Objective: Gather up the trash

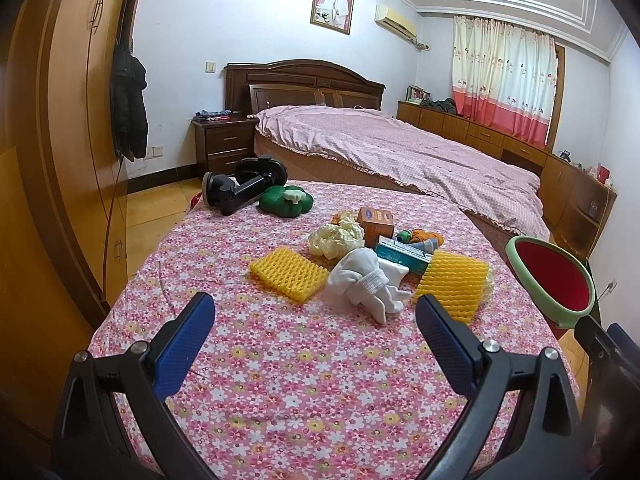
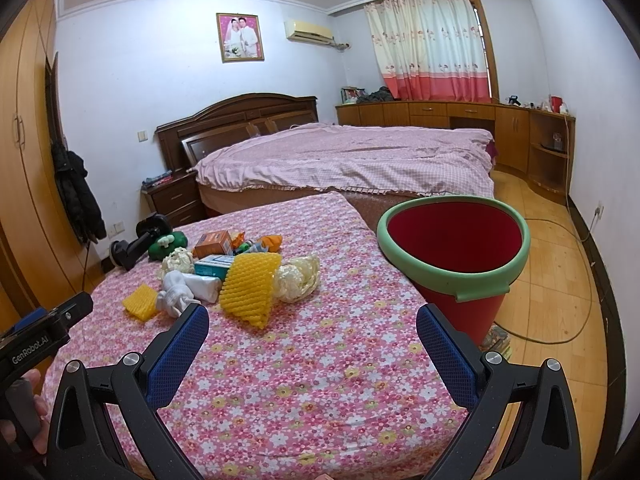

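Observation:
A heap of small items lies on the flowered cloth (image 1: 280,360): two yellow foam nets (image 1: 286,278) (image 1: 454,284), white socks (image 1: 366,284), a crumpled cream bag (image 1: 336,238), an orange box (image 1: 376,220) and a teal box (image 1: 404,254). My left gripper (image 1: 314,326) is open just short of the socks, nothing between its fingers. My right gripper (image 2: 312,338) is also open and empty, near the big yellow foam net (image 2: 250,288). A red bucket with a green rim (image 2: 454,246) stands beside the table's right edge.
A black suction mount (image 1: 240,184) and a green plush (image 1: 286,198) sit at the far left of the cloth. A bed (image 2: 348,160) lies behind, a wardrobe (image 1: 60,140) at left, low cabinets (image 2: 460,116) under the window. A cable (image 2: 560,280) runs over the wooden floor.

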